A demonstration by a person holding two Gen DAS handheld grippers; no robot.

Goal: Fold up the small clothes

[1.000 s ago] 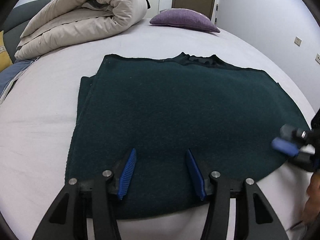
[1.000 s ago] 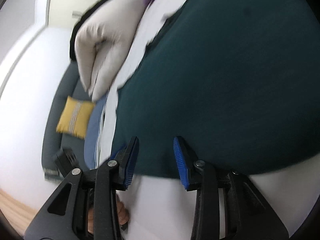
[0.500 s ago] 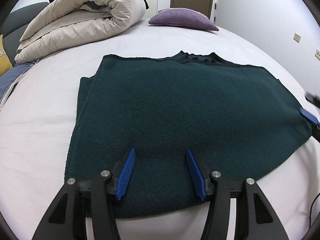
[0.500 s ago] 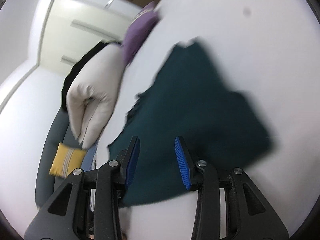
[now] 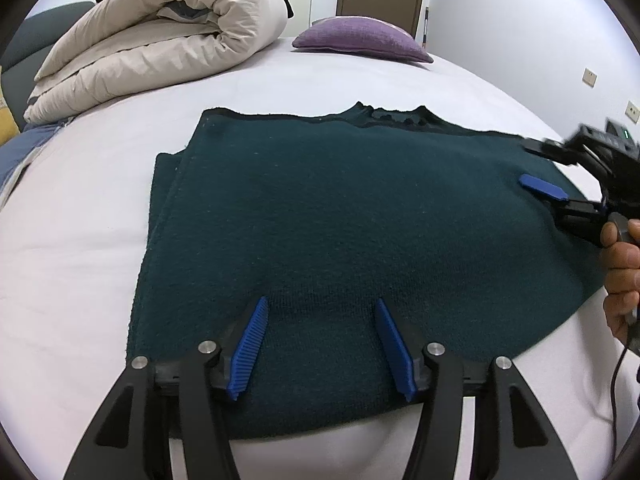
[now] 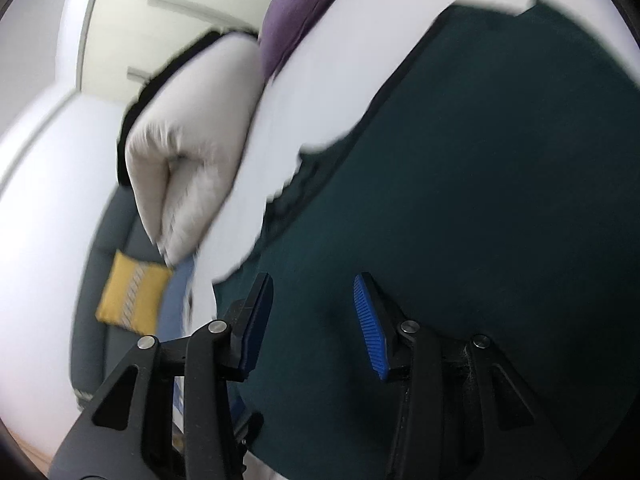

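A dark green knitted sweater (image 5: 340,220) lies flat on the white bed, sleeves folded in, neckline at the far side. My left gripper (image 5: 320,308) is open, low over the sweater's near hem. My right gripper (image 5: 532,164) shows at the sweater's right edge in the left wrist view, held by a hand, with its blue pads apart. In the blurred right wrist view the right gripper (image 6: 314,284) is open over the sweater (image 6: 480,200), close to its edge.
A rolled beige duvet (image 5: 160,36) lies at the back left of the bed (image 5: 80,220). A purple pillow (image 5: 360,40) lies at the far end. A yellow cushion (image 6: 132,300) rests on a grey sofa beyond the bed. A door stands behind the pillow.
My right gripper has swung from the sweater's near right corner up along its right edge towards the shoulder. My left gripper has stayed open at the hem.
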